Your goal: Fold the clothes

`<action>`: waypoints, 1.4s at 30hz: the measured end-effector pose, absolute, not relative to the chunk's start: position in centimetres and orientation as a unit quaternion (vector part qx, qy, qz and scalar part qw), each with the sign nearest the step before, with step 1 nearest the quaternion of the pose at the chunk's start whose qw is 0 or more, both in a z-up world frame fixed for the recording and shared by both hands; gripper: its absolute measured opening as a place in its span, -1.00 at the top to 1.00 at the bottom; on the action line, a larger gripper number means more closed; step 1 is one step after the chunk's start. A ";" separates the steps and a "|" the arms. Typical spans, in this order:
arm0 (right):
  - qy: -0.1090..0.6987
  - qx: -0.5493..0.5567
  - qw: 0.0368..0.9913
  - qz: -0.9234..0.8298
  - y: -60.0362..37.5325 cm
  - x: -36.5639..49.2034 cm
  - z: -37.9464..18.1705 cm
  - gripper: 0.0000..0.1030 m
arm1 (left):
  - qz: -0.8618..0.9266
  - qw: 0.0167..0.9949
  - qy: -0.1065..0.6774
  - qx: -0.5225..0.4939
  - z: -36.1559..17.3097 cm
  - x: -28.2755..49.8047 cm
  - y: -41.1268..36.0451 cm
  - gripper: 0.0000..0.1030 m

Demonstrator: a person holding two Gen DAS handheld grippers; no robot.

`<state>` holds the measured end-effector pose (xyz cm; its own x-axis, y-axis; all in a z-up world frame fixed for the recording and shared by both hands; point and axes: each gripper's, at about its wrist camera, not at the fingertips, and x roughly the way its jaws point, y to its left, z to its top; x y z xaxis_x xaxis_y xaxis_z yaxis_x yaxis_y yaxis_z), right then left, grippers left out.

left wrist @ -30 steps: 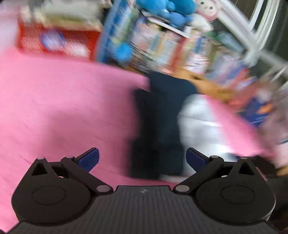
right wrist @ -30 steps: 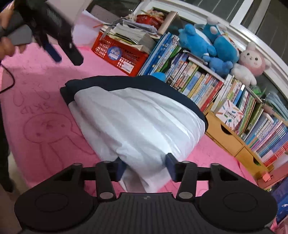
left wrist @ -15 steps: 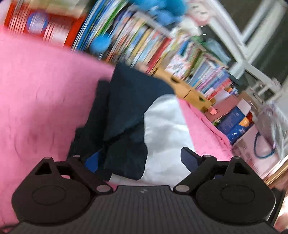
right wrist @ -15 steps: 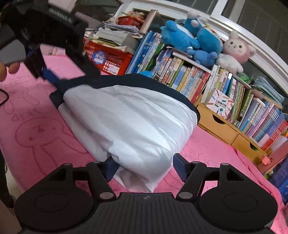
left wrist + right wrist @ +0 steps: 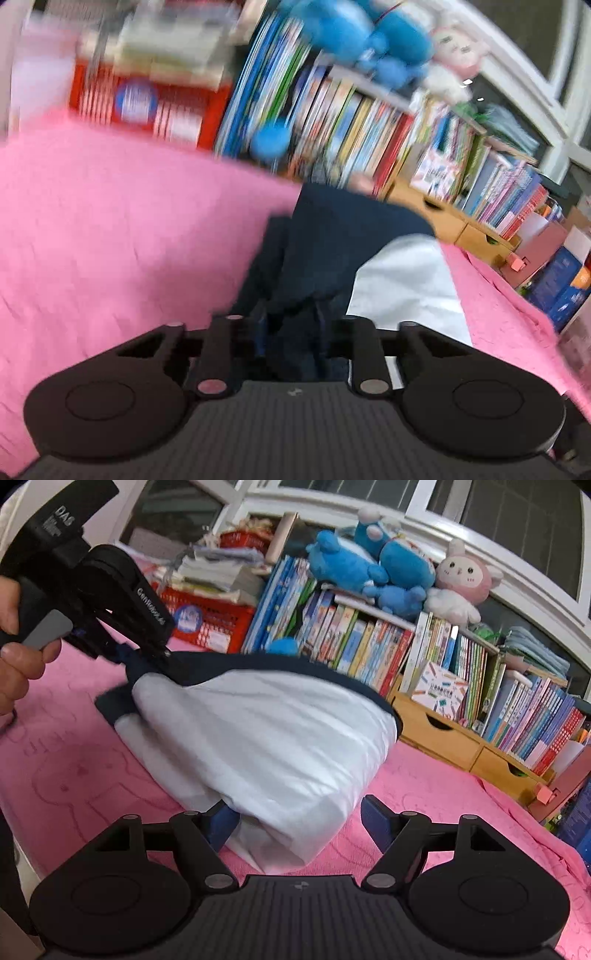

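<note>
A white and navy garment [image 5: 266,731] lies bunched on the pink blanket [image 5: 443,794]. My left gripper [image 5: 291,332] is shut on its navy edge [image 5: 332,251]. In the right wrist view that left gripper [image 5: 144,653] lifts the navy end at the far left. My right gripper [image 5: 299,823] is open, its blue pads either side of the white near end, which hangs between them.
A bookshelf [image 5: 369,642] with plush toys [image 5: 369,572] runs along the back. A red basket [image 5: 210,624] of papers stands at its left. Wooden drawers [image 5: 454,734] and boxes [image 5: 554,273] stand at the right edge of the blanket.
My left gripper came down onto the navy end, closed on it and lifted it. My right gripper opened and let go of the white end.
</note>
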<state>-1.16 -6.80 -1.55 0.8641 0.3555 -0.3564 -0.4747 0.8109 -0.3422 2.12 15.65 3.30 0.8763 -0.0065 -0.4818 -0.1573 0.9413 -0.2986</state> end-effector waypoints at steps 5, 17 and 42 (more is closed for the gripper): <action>0.132 -0.194 0.942 0.241 -6.9 -1.3 -0.4 -0.44 | 0.051 0.966 0.217 -0.128 4.0 1.5 15.3 0.72; 0.189 -0.085 0.943 0.262 -5.5 6.6 4.0 0.00 | 0.119 0.948 0.265 -0.130 0.6 1.0 19.0 0.92; 0.282 -0.141 0.896 0.313 0.3 8.8 0.8 0.05 | 0.068 0.966 0.249 0.000 -0.8 3.3 12.8 0.45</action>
